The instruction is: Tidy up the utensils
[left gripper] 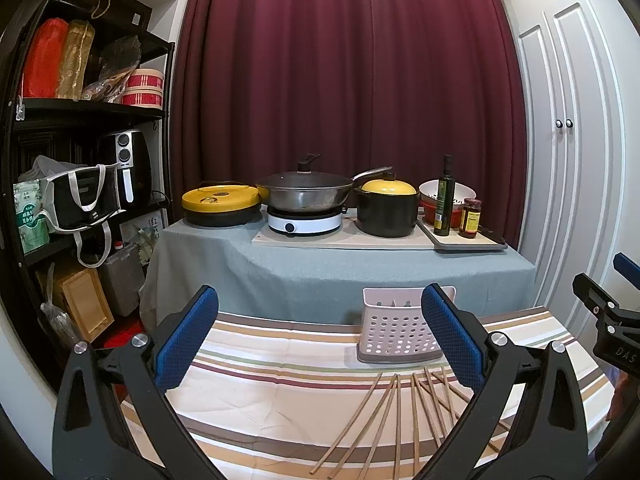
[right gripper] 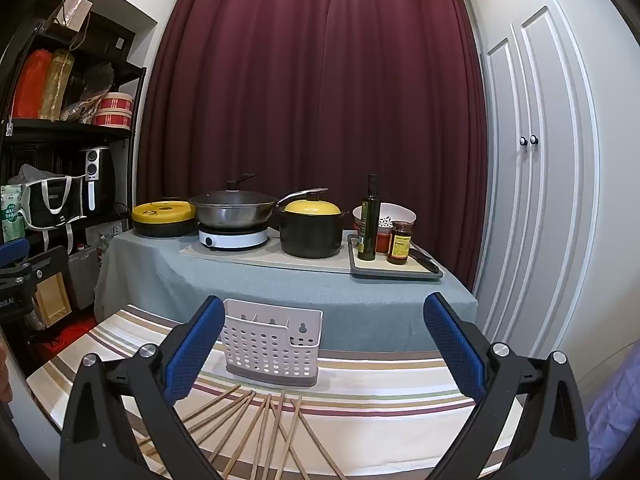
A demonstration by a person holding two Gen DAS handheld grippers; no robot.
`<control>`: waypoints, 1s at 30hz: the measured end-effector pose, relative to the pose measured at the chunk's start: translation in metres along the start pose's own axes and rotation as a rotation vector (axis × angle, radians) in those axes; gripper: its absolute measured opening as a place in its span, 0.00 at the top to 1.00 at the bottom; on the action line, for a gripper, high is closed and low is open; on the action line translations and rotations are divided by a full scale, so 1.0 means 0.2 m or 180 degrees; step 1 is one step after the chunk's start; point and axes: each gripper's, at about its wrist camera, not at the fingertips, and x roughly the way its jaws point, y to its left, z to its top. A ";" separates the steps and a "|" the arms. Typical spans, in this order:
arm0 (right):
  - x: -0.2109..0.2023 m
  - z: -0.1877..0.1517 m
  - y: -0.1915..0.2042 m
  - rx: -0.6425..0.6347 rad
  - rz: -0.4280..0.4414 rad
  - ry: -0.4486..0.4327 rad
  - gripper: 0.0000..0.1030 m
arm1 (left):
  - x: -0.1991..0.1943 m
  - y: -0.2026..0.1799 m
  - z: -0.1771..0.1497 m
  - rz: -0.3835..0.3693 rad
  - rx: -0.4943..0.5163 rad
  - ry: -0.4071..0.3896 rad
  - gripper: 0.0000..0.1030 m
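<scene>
Opening stage of utensil sorting, seen from both wrist cameras. The left gripper (left gripper: 320,336) and the right gripper (right gripper: 323,344) are held above the near table (left gripper: 280,364), each with its jaws spread wide and nothing between the blue pads (left gripper: 188,340). Neither is in contact with any object.

The chopsticks (left gripper: 400,412) are seen lying loose on the striped cloth, fanned and partly crossed over one another, near the front edge. The perforated holder (right gripper: 272,352) stands upright just behind them, apparently empty, with its dividers visible at the rim. In the left view the sticks lie toward the right finger; in the right view they are spread toward the left finger, so the pile is placed between the two grippers.

The task is judged not yet begun: no stick is held or stowed. The next move is judged to call for one gripper to be lowered over a single stick, preferably an outer one clear of the crossings, and closed across its shaft. Thin round sticks lying flat on cloth may roll or slip from the pads.

On the far table, a wok (left gripper: 304,196) and pot (left gripper: 386,208) stand well apart from the work.
</scene>
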 end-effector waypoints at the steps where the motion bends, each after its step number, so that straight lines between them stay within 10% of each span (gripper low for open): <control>1: 0.00 0.00 0.00 0.0002 0.0002 0.0003 0.06 | 0.00 0.00 0.00 0.0002 0.0003 -0.0001 0.04; 30: 0.02 0.00 -0.01 -0.0018 -0.0017 -0.0021 0.06 | -0.01 -0.03 -0.02 -0.0027 0.0007 -0.0067 0.04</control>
